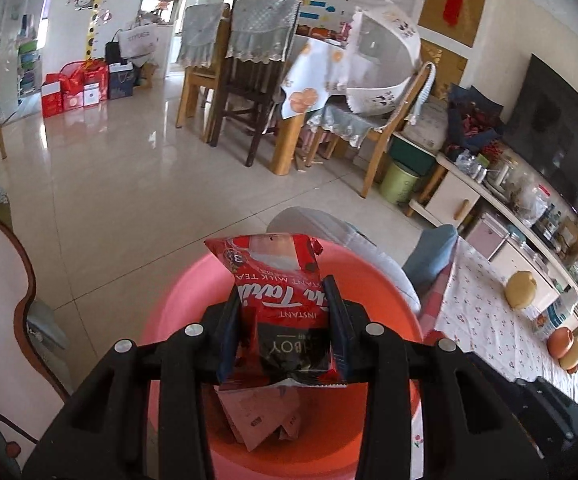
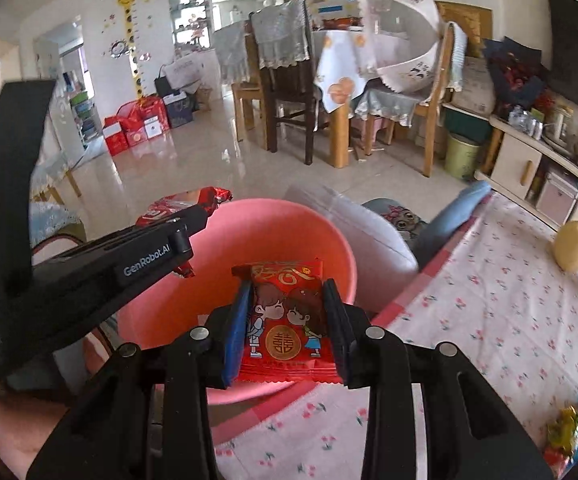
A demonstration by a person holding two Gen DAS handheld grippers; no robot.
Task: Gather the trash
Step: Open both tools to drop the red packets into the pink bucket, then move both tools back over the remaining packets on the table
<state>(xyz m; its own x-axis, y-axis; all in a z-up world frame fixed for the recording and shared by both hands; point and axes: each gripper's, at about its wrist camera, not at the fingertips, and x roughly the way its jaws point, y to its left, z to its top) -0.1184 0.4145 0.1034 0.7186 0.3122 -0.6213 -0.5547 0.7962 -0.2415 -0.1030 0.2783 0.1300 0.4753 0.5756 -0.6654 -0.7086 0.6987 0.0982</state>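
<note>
Left gripper [image 1: 285, 320] had its jaws clamped on a red-and-black foil milk-tea sachet [image 1: 279, 292], held over the round pink plastic basin [image 1: 393, 304] — some crumpled paper already lay in there. Right gripper [image 2: 287, 328] had its jaws closed on a flat red foil snack packet w/ cartoon couple [image 2: 285, 320], at the basin's near rim, above the edge of the floral-cloth worktop [image 2: 489, 320].

Both pkts looked light, thin, crinkly & slick — likely to slide if pinched at a corner. Best hold seemed mid-body across the flat faces, as here. Not fragile; should drop freely once released.
</note>
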